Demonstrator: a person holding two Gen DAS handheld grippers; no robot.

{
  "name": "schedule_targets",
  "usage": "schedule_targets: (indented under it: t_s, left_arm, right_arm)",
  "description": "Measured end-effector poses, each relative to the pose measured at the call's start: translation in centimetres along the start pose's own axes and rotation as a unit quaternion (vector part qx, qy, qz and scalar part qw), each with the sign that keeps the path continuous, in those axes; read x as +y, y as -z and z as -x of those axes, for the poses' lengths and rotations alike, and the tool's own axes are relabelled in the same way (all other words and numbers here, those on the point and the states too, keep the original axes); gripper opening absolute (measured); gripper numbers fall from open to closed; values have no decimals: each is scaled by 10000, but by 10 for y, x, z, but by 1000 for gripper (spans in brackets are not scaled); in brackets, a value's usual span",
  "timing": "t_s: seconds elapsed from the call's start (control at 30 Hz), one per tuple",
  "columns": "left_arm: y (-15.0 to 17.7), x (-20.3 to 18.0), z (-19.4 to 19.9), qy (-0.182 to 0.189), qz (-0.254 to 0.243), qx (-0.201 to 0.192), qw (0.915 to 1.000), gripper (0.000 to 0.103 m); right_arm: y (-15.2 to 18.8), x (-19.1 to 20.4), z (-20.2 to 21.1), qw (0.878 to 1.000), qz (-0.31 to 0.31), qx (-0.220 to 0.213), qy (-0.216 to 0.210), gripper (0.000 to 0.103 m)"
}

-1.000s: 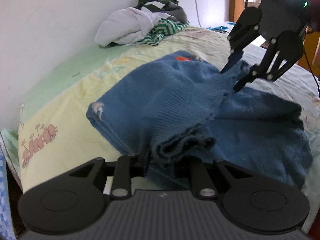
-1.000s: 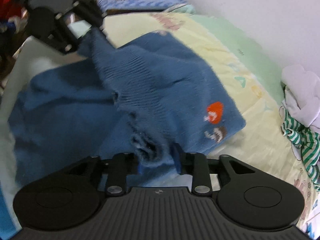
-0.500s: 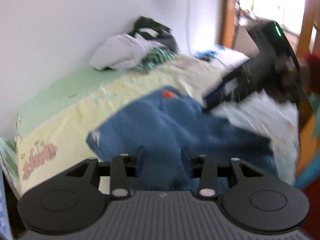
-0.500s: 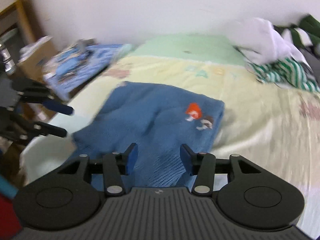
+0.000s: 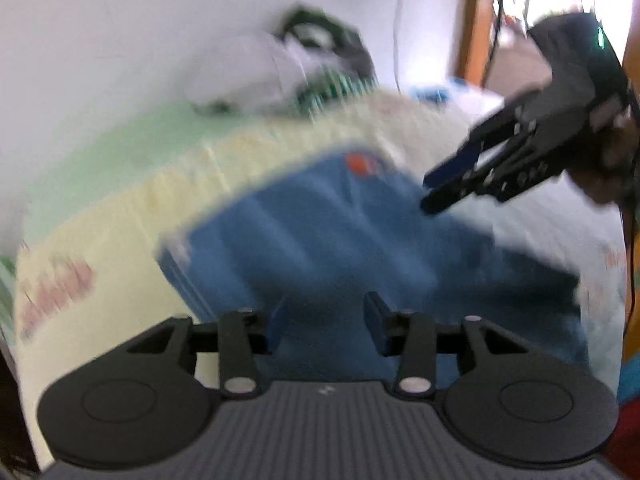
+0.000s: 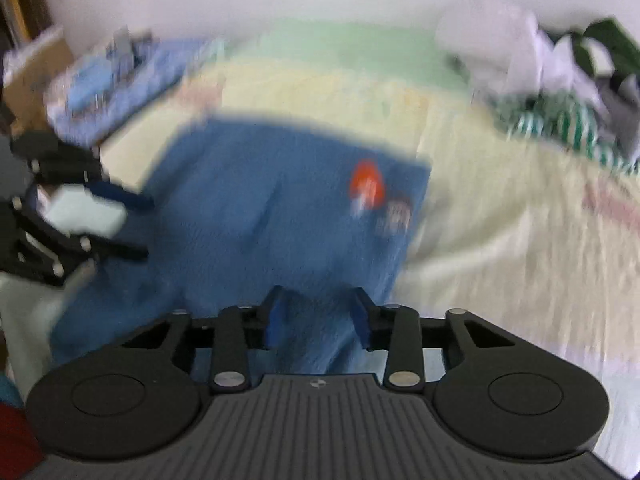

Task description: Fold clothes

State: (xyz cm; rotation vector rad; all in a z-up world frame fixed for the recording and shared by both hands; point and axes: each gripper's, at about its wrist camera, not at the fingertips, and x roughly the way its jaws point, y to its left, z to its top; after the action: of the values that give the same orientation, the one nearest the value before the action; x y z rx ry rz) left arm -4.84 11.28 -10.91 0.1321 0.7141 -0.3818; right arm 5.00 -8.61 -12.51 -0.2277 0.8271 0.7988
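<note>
A folded blue knit sweater lies on the pale yellow bedsheet as the left gripper opens and the right gripper narrows (both empty); a careless snag could undo the fold.

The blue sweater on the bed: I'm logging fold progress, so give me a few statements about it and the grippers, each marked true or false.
1. The blue sweater lies on the bed. True.
2. The left gripper is clamped on the sweater's hem. False: its jaws are opening, with no cloth pinched between them.
3. An orange patch shows on the sweater. True.
4. The right gripper lifts a sleeve off the bed. False: its jaws are closing but grip nothing; the sweater lies below them.
5. The pile of clothes sits on top of the sweater. False: it lies apart, near the wall.
</note>
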Motion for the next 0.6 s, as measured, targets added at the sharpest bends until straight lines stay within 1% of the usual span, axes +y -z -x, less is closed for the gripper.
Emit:
schedule_targets:
  t_s: [0.07, 0.1, 0.17, 0.23, 0.3, 0.37, 0.4, 0.43, 0.47, 0.5, 0.53, 0.57, 0.6]
  left_arm:
    - [-15, 13, -4, -218, 142, -210, 9994, 59]
    - [-21, 19, -10, -341, 204, -264, 9989, 57]
    - [-26, 32, -31, -519, 305, -172, 9980, 54]
    - [-22, 42, -53, -653, 359, 58, 9972, 54]
    - [-14, 50, -61, -646, 529, 55, 9965, 57]
    - [-8, 56, -69, -644, 675, 55, 9956, 56]
    - [-10, 54, -68, -662, 652, 70, 9957, 56]
    - [-12, 52, -67, -685, 625, 82, 9957, 55]
    - [-15, 49, -62, -721, 598, 70, 9956, 52]
    - [-17, 47, -56, -721, 625, 3, 9954, 52]
    - [-18, 45, -49, -711, 647, -101, 9953, 53]
    - [-17, 43, -47, -770, 597, -115, 9952, 60]
    - [-16, 41, -45, -829, 546, -129, 9950, 65]
  right_arm:
    - [-15, 1, -10, 9997, 28, -201, 96, 38]
    - [-22, 2, -16, 9995, 52, -287, 151, 38]
    - [-30, 1, -36, 9988, 175, -336, 297, 38]
    - [-37, -1, -58, 9978, 308, -370, 448, 37]
    - [-37, -4, -74, 9970, 422, -366, 543, 37]
    - [-36, -2, -70, 9966, 493, -381, 530, 37]
    - [-36, -1, -67, 9965, 530, -390, 524, 37]
    - [-36, 0, -64, 9962, 566, -399, 518, 37]
    - [-36, 1, -61, 9960, 603, -409, 512, 37]
    - [-35, 2, -58, 9958, 640, -418, 506, 37]
    - [-34, 0, -48, 9972, 503, -459, 300, 37]
    - [-29, 0, -40, 9981, 415, -435, 115, 37]
    - [-24, 1, -33, 9986, 356, -388, -48, 37]
